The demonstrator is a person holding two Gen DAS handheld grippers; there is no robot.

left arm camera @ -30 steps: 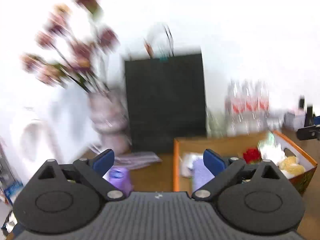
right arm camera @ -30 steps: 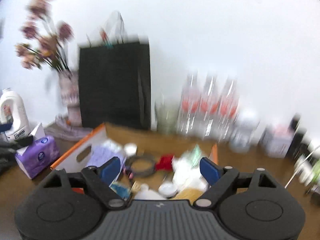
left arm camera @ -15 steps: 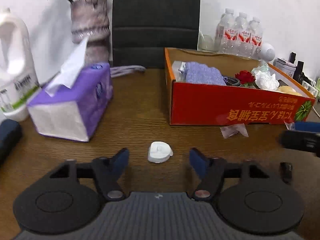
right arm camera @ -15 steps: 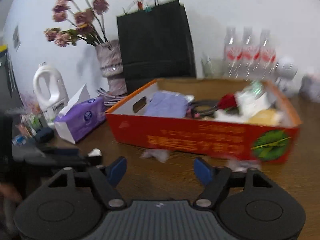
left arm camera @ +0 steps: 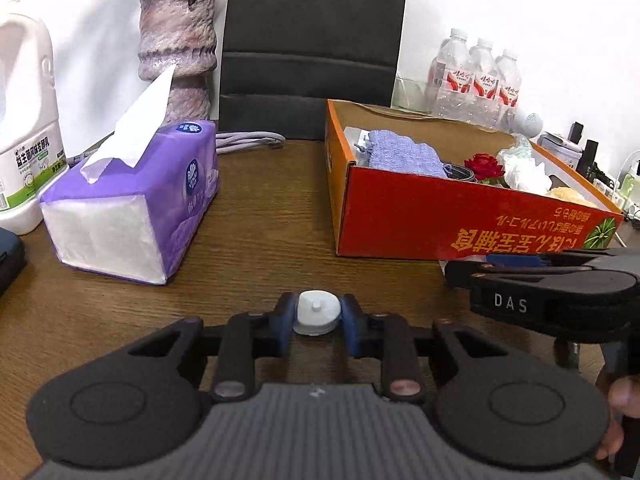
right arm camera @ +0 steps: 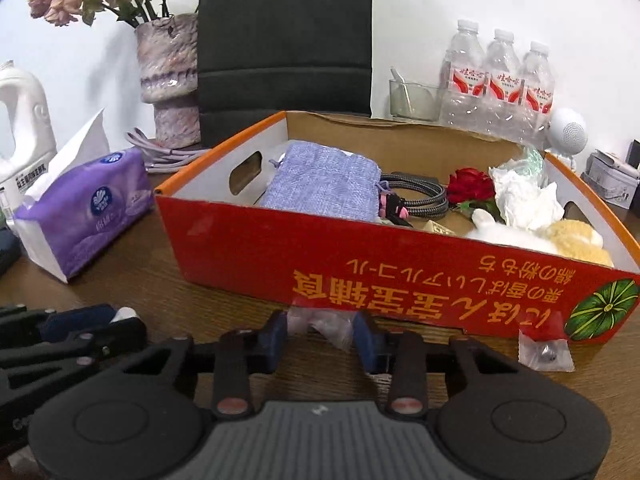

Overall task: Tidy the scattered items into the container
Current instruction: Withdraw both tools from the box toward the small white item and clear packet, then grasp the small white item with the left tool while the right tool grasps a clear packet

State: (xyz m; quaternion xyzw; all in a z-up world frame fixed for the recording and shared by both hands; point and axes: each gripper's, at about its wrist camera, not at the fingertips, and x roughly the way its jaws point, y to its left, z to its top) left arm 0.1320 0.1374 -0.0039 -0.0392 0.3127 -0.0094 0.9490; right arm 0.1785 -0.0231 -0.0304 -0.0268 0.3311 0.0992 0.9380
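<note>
Tongs (left arm camera: 318, 316) closing on white cap (left arm camera: 317, 312), other pair (right arm camera: 320, 334) on clear packet (right arm camera: 320, 326) (wooden table (left arm camera: 260, 240)).

Both cameras sit low, close above the table (left arm camera: 260, 216), angled down and forward toward the wall. Left view faces the tissue box (left arm camera: 132, 200); right view faces the red box (right arm camera: 360, 256) up close. Both share these.
</note>
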